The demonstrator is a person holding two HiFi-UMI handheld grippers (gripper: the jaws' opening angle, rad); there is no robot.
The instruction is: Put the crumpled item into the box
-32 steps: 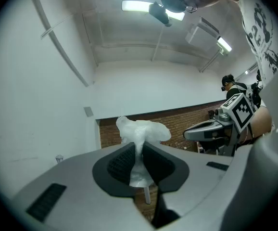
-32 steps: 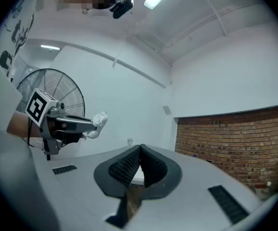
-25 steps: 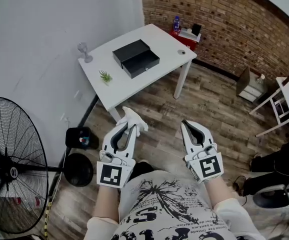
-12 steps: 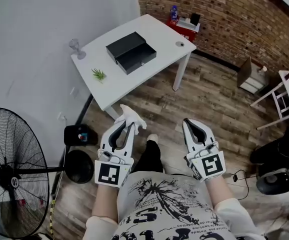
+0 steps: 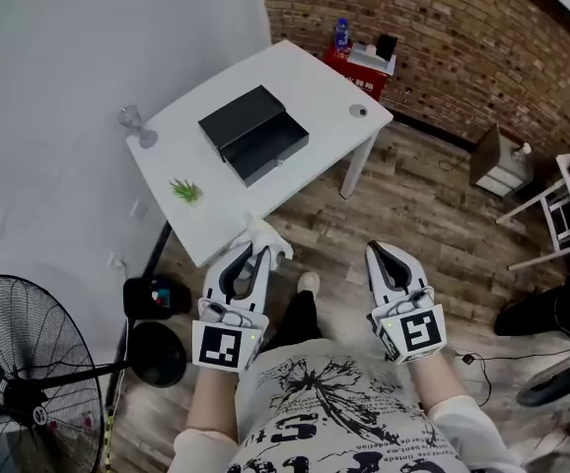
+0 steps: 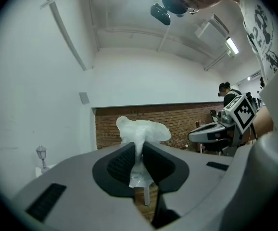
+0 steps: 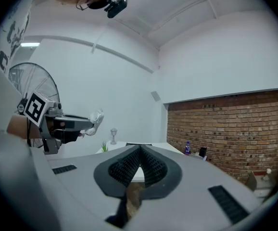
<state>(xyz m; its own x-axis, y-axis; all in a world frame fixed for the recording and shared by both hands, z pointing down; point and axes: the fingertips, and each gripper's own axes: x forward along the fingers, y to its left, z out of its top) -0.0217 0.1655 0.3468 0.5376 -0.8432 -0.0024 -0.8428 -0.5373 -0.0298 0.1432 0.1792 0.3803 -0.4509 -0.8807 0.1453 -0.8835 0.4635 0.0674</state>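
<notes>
A crumpled white wad of paper (image 5: 263, 237) sticks out past the tips of my left gripper (image 5: 256, 252), whose jaws are shut on it; in the left gripper view the wad (image 6: 142, 131) rises between the black pads. My right gripper (image 5: 385, 256) is shut with nothing in it, its jaw tips meeting in the right gripper view (image 7: 140, 149). The black box (image 5: 253, 134) lies open on the white table (image 5: 315, 79), its lid beside it, some way ahead of both grippers. From the right gripper view the left gripper with the wad (image 7: 96, 118) shows at the left.
On the table stand a small green plant (image 5: 185, 190), a clear glass (image 5: 135, 125) and a small round object (image 5: 360, 111). A standing fan (image 5: 29, 382) and a black bin (image 5: 157, 343) are at the left. Brick wall, a red stand (image 5: 362, 62) and chairs lie beyond on the wood floor.
Both grippers have moved forward toward the white table, the left still holding the wad. The table and box now sit closer and lower in the head view.
</notes>
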